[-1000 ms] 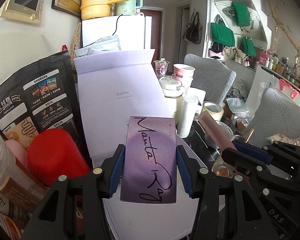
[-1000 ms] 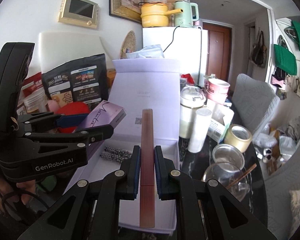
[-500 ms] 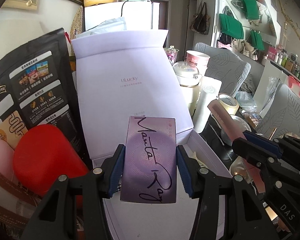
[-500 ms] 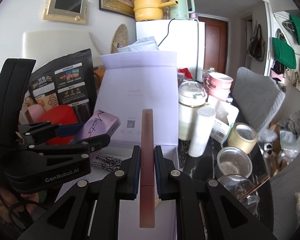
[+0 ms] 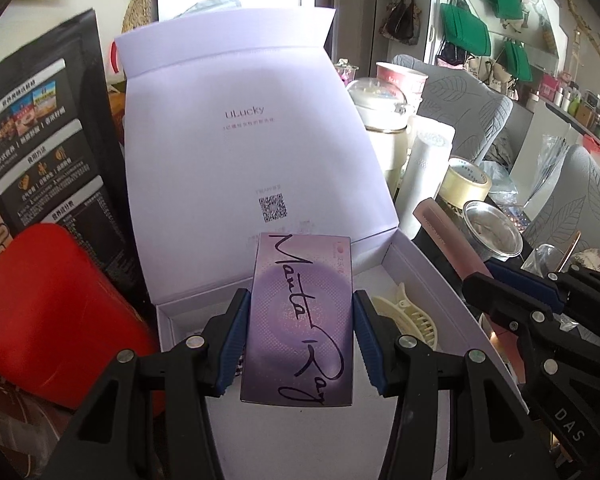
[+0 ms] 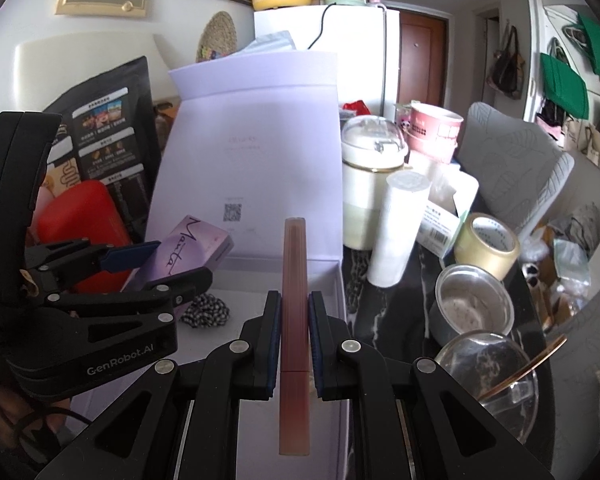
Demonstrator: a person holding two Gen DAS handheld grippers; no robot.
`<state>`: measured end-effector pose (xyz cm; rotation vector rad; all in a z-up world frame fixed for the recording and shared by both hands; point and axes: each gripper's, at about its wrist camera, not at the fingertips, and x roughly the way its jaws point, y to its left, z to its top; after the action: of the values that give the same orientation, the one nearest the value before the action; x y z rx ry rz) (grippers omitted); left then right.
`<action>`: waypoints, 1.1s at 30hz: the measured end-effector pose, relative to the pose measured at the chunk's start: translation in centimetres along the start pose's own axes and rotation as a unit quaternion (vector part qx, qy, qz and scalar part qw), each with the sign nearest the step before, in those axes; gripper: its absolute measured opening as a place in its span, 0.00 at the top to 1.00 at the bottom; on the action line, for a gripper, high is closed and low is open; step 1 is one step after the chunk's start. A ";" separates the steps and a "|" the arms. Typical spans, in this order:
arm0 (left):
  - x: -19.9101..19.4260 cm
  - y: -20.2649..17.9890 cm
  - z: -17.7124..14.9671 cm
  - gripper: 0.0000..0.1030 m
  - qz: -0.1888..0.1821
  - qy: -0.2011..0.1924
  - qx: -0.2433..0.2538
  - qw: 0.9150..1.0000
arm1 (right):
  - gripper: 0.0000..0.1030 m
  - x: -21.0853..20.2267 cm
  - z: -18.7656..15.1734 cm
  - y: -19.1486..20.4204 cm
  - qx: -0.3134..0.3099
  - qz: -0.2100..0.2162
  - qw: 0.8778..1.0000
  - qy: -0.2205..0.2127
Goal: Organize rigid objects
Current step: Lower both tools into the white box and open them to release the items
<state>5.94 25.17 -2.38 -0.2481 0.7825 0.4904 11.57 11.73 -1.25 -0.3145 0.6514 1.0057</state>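
Observation:
My left gripper (image 5: 300, 312) is shut on a flat purple box (image 5: 301, 320) with black handwriting, held over the open white gift box (image 5: 431, 276). The box's lid (image 5: 244, 152) stands upright behind. A cream hair claw (image 5: 403, 316) lies inside the box. My right gripper (image 6: 294, 308) is shut on a long pink-brown comb (image 6: 295, 280), held edge-up over the box's right part. The left gripper (image 6: 148, 268) with the purple box (image 6: 188, 252) shows in the right wrist view, and a checked scrunchie (image 6: 206, 312) lies in the box.
A red case (image 5: 48, 312) and a black snack bag (image 5: 40, 140) stand left of the box. To the right stand a white pot (image 6: 373, 184), a white roll (image 6: 395, 228), a tape roll (image 6: 485, 246), a steel cup (image 6: 469, 308) and a glass bowl (image 6: 487, 372).
Both grippers have moved forward and down toward the open box, which now looks larger and closer. Both keep their hold.

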 end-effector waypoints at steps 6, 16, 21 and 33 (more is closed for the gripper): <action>1.3 0.6 -0.4 0.51 0.004 0.021 -0.009 1.000 | 0.87 1.5 -0.5 0.4 0.001 0.011 1.000 0.024; 3.5 1.1 -1.4 0.51 0.018 0.063 -0.014 0.998 | 0.87 3.9 -1.4 -0.1 0.006 -0.010 0.998 0.066; 4.3 1.3 -1.7 0.51 0.020 0.075 -0.018 0.997 | 0.87 5.0 -1.9 -0.1 0.002 -0.016 0.996 0.085; 4.1 1.0 -1.1 0.51 0.026 0.078 -0.018 0.996 | 0.86 5.8 -2.3 -0.4 0.002 -0.034 0.995 0.095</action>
<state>7.26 26.92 -6.21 -0.3022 0.9339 0.5387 13.28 14.22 -6.68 -0.4292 0.8086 0.9158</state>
